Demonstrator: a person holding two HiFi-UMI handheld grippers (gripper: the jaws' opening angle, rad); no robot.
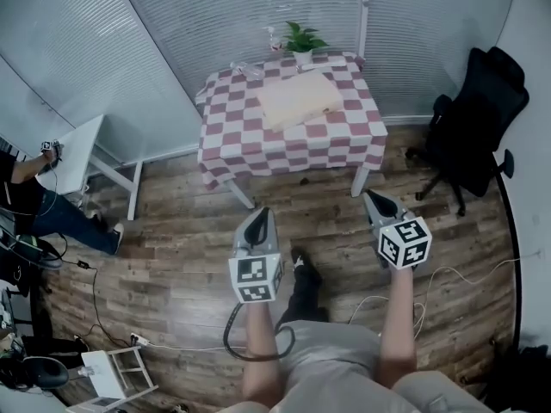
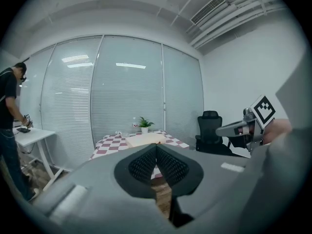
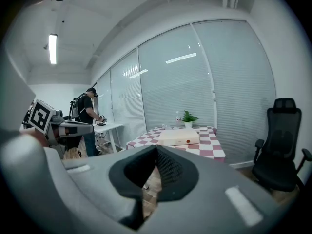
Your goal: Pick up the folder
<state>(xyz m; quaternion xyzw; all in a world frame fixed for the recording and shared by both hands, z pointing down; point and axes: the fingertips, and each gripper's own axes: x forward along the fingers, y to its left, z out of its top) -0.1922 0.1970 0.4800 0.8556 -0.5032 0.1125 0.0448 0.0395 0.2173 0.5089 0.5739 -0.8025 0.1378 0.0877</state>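
Observation:
The folder (image 1: 298, 98) is a pale cream flat case lying on a table with a red-and-white checked cloth (image 1: 237, 136) at the far side of the room. It also shows in the left gripper view as the folder (image 2: 144, 139) and in the right gripper view as the folder (image 3: 179, 136). My left gripper (image 1: 260, 216) and right gripper (image 1: 372, 198) are held over the wooden floor, well short of the table, both pointing toward it. Both are shut with nothing between the pads.
A potted plant (image 1: 302, 40) and a small bottle (image 1: 274, 36) stand at the table's back edge. A black office chair (image 1: 472, 123) is at the right. A white desk (image 1: 71, 153) stands at the left with a person (image 1: 34, 205) beside it. Cables (image 1: 95, 308) trail on the floor.

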